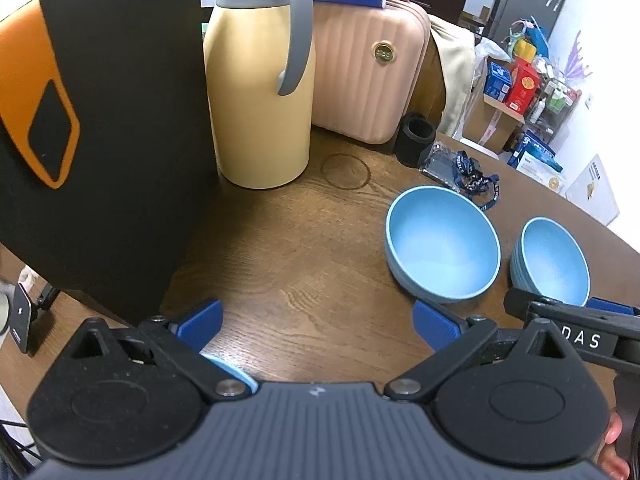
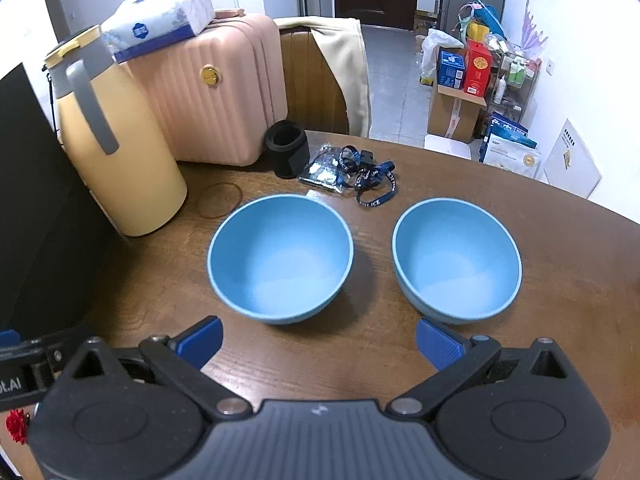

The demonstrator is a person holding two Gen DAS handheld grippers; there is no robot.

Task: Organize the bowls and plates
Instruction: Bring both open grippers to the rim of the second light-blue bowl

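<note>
Two blue bowls (image 2: pixel 280 258) (image 2: pixel 457 258), one yellow jug (image 2: pixel 120 152), one pink case (image 2: pixel 216 92), one tissue pack (image 2: pixel 160 20), one black cup (image 2: pixel 288 148), one lanyard (image 2: pixel 372 180).

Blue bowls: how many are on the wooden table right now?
2. One round blue bowl sits nearer the yellow thermos jug; the other is to its right, apart. The right one may be a stack.

The right gripper (image 1: pixel 572 312) hides the near rim of the right bowl (image 1: pixel 554 260), which perhaps sits on others; a light-blue piece (image 1: pixel 230 368) stays mostly hidden.
</note>
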